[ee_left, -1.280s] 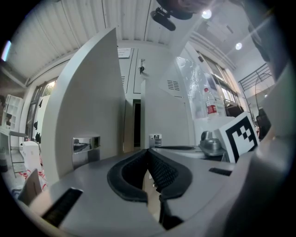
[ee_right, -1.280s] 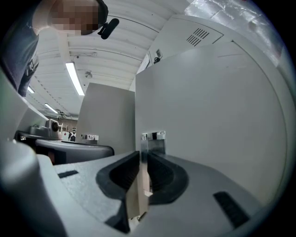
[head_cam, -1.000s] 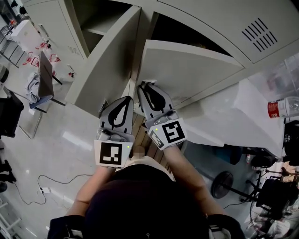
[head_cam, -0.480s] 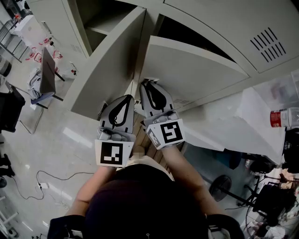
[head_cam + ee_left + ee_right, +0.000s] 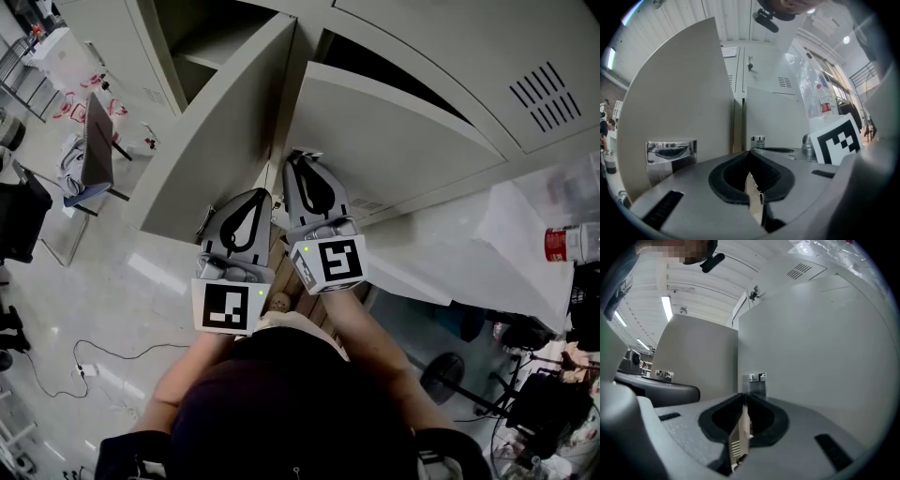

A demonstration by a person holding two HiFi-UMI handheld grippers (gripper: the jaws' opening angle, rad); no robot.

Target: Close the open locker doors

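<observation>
The glossy pale floor (image 5: 141, 281) is showing below, a thin cable (image 5: 103, 356) trailing over it, with a chair (image 5: 94, 141) at the left and a red-labelled bottle (image 5: 567, 242) at the right. The lockers (image 5: 450, 47) are standing ahead, with the left door (image 5: 216, 122) and right door (image 5: 394, 141) both hanging open. A shelf (image 5: 202, 56) is showing in the left compartment; the right one is lying dark. Everything is smooth beige sheet metal, with a chrome handle (image 5: 671, 149) set into the left door.

The left gripper (image 5: 751, 152) is pointing between the doors, its fingers pressed together on nothing. The right gripper (image 5: 743, 395) is meeting the right door's free edge under a small latch (image 5: 757, 378). Its fingers have just been closing and are almost together, with a beige strip showing in the slit. Whether they are nipping the edge I cannot tell.
</observation>
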